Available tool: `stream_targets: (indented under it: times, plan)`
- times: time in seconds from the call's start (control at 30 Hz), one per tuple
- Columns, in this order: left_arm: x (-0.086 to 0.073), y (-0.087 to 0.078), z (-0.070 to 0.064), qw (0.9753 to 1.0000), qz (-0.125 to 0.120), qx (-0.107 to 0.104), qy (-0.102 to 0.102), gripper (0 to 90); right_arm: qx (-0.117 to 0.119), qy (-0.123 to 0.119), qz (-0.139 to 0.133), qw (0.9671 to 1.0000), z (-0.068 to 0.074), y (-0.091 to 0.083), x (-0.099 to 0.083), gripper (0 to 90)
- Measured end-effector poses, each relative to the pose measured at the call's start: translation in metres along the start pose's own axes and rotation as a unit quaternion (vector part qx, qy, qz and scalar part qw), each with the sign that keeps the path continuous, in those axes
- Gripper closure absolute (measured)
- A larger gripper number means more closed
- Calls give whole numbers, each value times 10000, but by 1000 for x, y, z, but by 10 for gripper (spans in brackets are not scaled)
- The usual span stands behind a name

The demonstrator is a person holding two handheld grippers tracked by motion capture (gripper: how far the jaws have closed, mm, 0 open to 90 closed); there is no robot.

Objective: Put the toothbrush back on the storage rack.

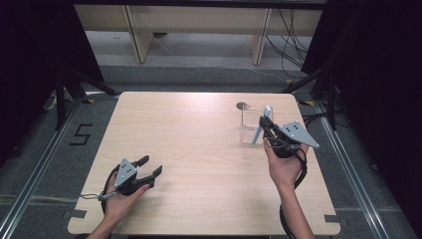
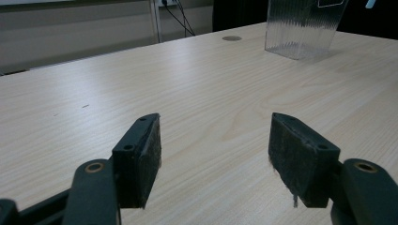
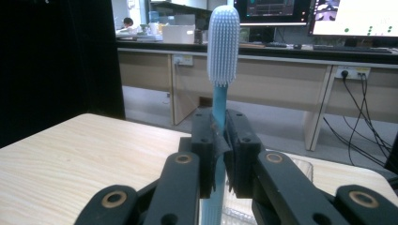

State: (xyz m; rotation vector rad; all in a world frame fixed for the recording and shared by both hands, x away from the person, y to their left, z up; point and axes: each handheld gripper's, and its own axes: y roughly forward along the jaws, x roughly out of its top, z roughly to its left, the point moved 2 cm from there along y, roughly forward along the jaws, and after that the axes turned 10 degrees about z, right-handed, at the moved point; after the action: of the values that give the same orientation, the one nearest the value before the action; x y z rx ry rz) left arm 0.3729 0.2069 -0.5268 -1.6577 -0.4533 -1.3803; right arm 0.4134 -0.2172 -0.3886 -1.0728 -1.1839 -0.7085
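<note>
Pale wood-grain table (image 1: 199,149), centre of the high view, on grey carpet; desks, cables and lit monitors behind, dark curtains at both sides.

Item 1: clear ribbed plastic cup (image 1: 250,128), right of centre in the high view, upright on the table; also at the upper right of the left gripper view (image 2: 302,28).

Item 2: light-blue toothbrush (image 3: 220,61), bristle head up, upper centre of the right gripper view. In the high view it leans across the cup (image 1: 262,124), its lower end at or inside the cup; which, I cannot tell.

Item 3: right gripper (image 1: 271,132), right of centre, jaws pressed together on the toothbrush handle.

Item 4: left gripper (image 1: 151,167), lower left, resting on the table, jaws spread and empty.

Step in hand, as judged: toothbrush held at the cup, either going in or coming out. Next move calls for keeping the handle clear of the rim and the light cup from tipping.
</note>
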Motion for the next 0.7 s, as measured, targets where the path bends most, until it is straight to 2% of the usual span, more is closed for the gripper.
stream_targets:
  times: [0.03, 0.07, 0.1, 0.17, 0.43, 0.47, 0.5, 0.57, 0.67, 0.7]
  plan:
    - [0, 0, 0, 10000, 0, 2, 1, 346, -27, 28, 12, 10000, -1, -1, 1, 835]
    - [0, 0, 0, 10000, -2, 1, 0, 346, -48, -65, -2, 10000, -3, -1, 2, 835]
    - [0, 0, 0, 10000, -4, -2, -3, 346, -26, 27, 13, 10000, -3, -1, 2, 835]
    - [0, 0, 0, 10000, -3, 0, -5, 346, -124, -37, -62, 9999, -8, -1, 5, 836]
    - [0, 0, -1, 10000, -4, 0, -10, 346, -148, 61, -81, 9998, -12, 0, 8, 835]
    - [0, 0, -1, 10000, -3, 0, -9, 346, -201, -17, -87, 9998, -13, -1, 9, 835]
    - [0, 0, 0, 10000, -4, 1, -10, 346, -174, 40, -106, 9998, -13, 0, 9, 835]
    - [0, 0, 0, 10000, -12, -1, -9, 346, -250, -9, -130, 9996, -16, 0, 10, 835]
    - [0, 0, -1, 10000, -10, -6, -15, 346, -221, -10, -140, 9997, -18, 0, 11, 835]
    - [0, 0, -1, 10000, -11, -6, -16, 346, -264, 63, -98, 9996, -18, 0, 11, 835]
